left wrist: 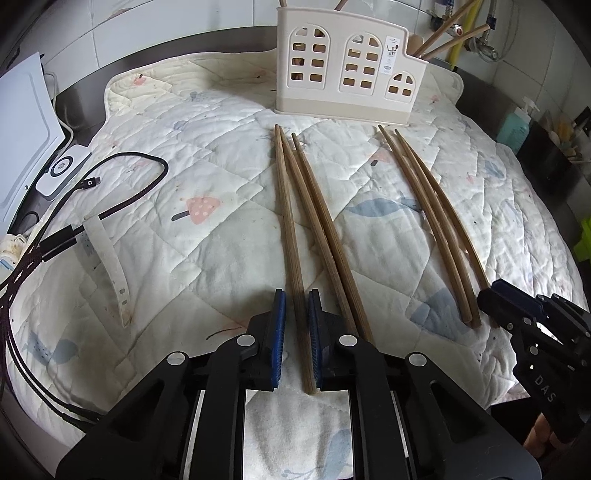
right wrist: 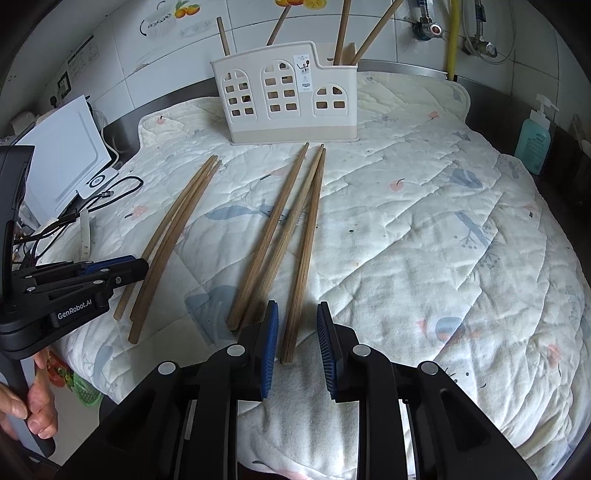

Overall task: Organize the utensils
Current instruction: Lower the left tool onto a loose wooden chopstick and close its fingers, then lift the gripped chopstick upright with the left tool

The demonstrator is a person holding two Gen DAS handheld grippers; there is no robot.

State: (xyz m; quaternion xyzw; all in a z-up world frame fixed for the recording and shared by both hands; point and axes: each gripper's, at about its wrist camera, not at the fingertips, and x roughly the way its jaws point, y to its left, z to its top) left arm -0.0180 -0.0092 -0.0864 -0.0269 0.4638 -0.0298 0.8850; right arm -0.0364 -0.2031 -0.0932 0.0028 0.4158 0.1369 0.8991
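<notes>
Several long wooden chopsticks lie in two groups on a quilted mat (left wrist: 184,166) in front of a cream utensil holder (left wrist: 343,92). My left gripper (left wrist: 296,295) straddles the near end of the leftmost chopstick (left wrist: 288,221). Its blue pads stand close on either side with thin gaps, and the stick rests flat on the mat. In the right wrist view the left gripper (right wrist: 138,263) shows from the side over that group. My right gripper (right wrist: 297,304) is open around the near end of another chopstick (right wrist: 306,240), with clear gaps. The holder (right wrist: 291,110) stands behind.
Wooden utensils (right wrist: 376,29) stand in the holder. Black cables (left wrist: 129,184) and a white device (left wrist: 22,122) crowd the mat's left side. A blue soap bottle (right wrist: 533,140) stands at the far right. A person's hand (right wrist: 33,398) holds the left gripper's handle.
</notes>
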